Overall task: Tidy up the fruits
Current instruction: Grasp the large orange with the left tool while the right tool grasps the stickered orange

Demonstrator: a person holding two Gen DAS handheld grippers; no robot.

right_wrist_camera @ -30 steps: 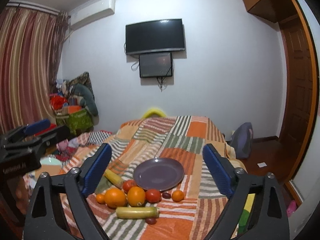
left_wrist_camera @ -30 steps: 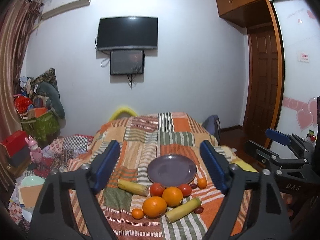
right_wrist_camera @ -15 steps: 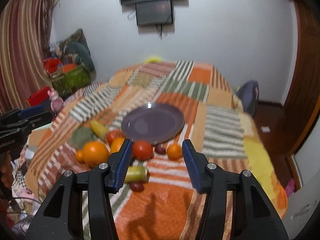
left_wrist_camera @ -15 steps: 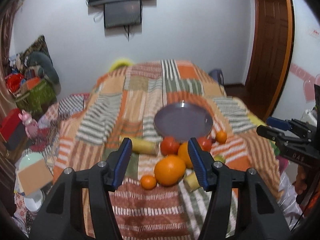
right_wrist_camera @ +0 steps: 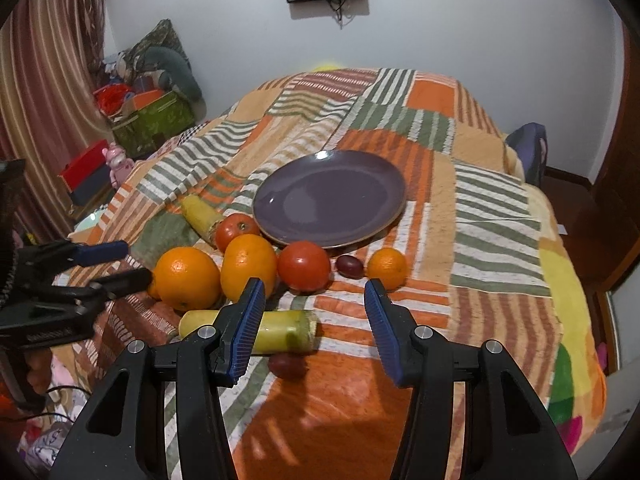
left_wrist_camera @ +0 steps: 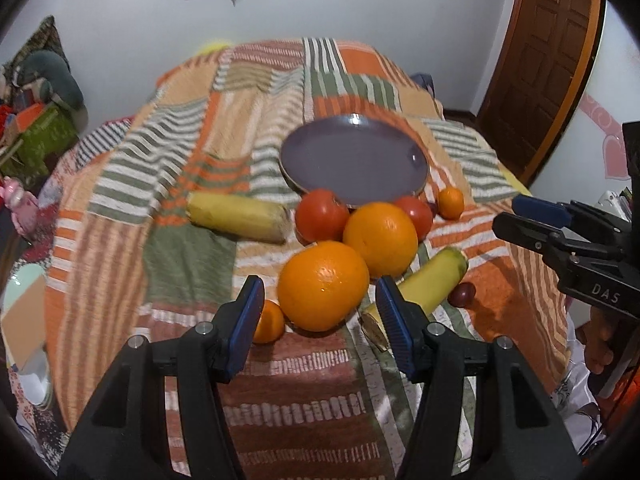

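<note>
Left gripper (left_wrist_camera: 320, 316): jaws apart, empty, bracketing the nearest large orange (left_wrist_camera: 323, 285) without contact. Right gripper (right_wrist_camera: 314, 322): jaws apart, empty, above the bedspread (right_wrist_camera: 496, 208) just short of the right tomato (right_wrist_camera: 304, 265).

Fruit location: clustered on the bedspread at the near rim of the empty purple plate (right_wrist_camera: 296, 204); none on the plate.

Probable faults:
- Roll-away of the large orange on closing off-centre; soft, sloping fabric gives no stop.
- Displacement of the small mandarin (left_wrist_camera: 269, 322), just beside the left finger pad.
- Knock-on movement of the second orange (left_wrist_camera: 381, 239), touching the first.
- Bruising of the tomato under excess clamp force.
- Slide of the plate on the fabric on a heavy set-down
</note>
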